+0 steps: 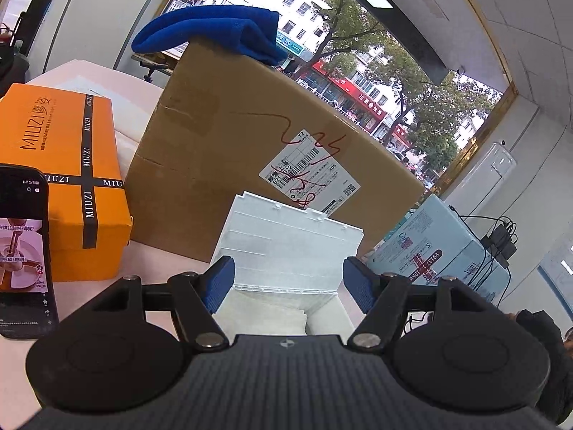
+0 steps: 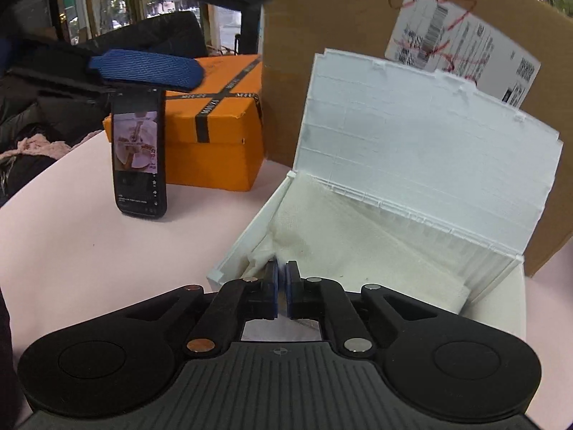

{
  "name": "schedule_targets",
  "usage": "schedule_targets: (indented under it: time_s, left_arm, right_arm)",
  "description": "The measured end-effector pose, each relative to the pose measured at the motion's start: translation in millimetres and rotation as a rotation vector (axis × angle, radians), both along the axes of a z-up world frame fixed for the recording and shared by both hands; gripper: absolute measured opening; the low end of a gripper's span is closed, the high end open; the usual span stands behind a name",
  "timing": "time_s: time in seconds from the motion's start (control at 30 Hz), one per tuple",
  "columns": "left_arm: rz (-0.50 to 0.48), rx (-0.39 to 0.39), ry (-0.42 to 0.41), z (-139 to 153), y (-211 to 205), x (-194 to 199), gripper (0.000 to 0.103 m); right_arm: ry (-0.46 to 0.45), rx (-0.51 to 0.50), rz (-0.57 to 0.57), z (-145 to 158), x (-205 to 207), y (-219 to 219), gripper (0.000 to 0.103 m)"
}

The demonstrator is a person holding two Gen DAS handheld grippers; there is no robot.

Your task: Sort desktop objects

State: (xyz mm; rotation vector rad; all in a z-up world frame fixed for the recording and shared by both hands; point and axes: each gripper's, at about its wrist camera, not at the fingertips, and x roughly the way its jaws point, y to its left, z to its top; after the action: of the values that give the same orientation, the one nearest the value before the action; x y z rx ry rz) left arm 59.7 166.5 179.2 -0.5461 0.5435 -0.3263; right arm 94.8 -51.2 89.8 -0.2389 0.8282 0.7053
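A white plastic box (image 2: 247,236) stands on the pale pink table with its lid (image 2: 422,143) raised. A white tissue (image 2: 351,251) lies inside it. My right gripper (image 2: 282,285) sits at the box's near edge, its blue pads pressed almost together on a raised fold of the tissue. In the left wrist view the same box (image 1: 286,251) shows just beyond my left gripper (image 1: 288,283), which is open with nothing between its fingers. One blue finger pad (image 2: 143,66) of the left gripper shows above the phone in the right wrist view.
A black phone (image 2: 139,154) with a lit screen stands upright against an orange box (image 2: 222,136). A large cardboard box (image 1: 250,136) rises behind the white box, with a blue cloth (image 1: 215,28) on top. A pale blue carton (image 1: 429,251) sits to the right.
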Motion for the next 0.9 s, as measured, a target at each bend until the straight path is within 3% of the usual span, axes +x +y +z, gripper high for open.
schedule_targets:
  time_s: [0.13, 0.2, 0.3, 0.37, 0.4, 0.5, 0.53, 0.57, 0.73, 0.9]
  left_arm:
    - [0.000, -0.007, -0.010, 1.8, 2.3, -1.7, 0.065]
    - [-0.003, -0.007, -0.010, 1.8, 2.4, -1.3, 0.065]
    - [-0.006, -0.010, -0.007, 1.1, 2.7, 0.1, 0.065]
    - [-0.008, -0.007, -0.003, 0.2, 1.5, 1.5, 0.066]
    - [-0.009, -0.005, -0.001, -0.3, 0.9, 2.3, 0.067]
    - [-0.017, 0.007, 0.006, -2.2, -3.2, 5.1, 0.068]
    - [-0.019, 0.010, 0.011, -3.3, -4.9, 6.5, 0.068]
    - [-0.021, 0.014, 0.016, -4.4, -6.6, 7.9, 0.068]
    - [-0.034, 0.031, 0.039, -9.8, -15.4, 12.6, 0.068]
    - [-0.039, 0.044, 0.038, -11.5, -18.3, 13.7, 0.069]
  right_arm:
    - [0.223, 0.037, -0.058, -18.0, 42.1, 1.7, 0.005]
    - [0.263, 0.048, -0.089, -24.8, 51.2, -0.4, 0.005]
    - [0.248, 0.082, -0.098, -15.9, 48.4, -8.1, 0.017]
    - [0.195, 0.112, -0.101, -0.3, 40.4, -18.8, 0.045]
    - [0.162, 0.126, -0.099, 9.5, 36.1, -25.7, 0.045]
    - [0.055, 0.077, -0.175, 34.4, 31.3, -49.5, 0.038]
    - [0.037, 0.042, -0.213, 37.0, 31.6, -55.8, 0.017]
    - [0.048, 0.013, -0.241, 36.5, 33.8, -62.6, 0.005]
    - [0.132, -0.124, -0.310, 12.9, 42.9, -73.5, 0.005]
    - [0.172, -0.174, -0.313, -5.8, 52.8, -62.9, 0.006]
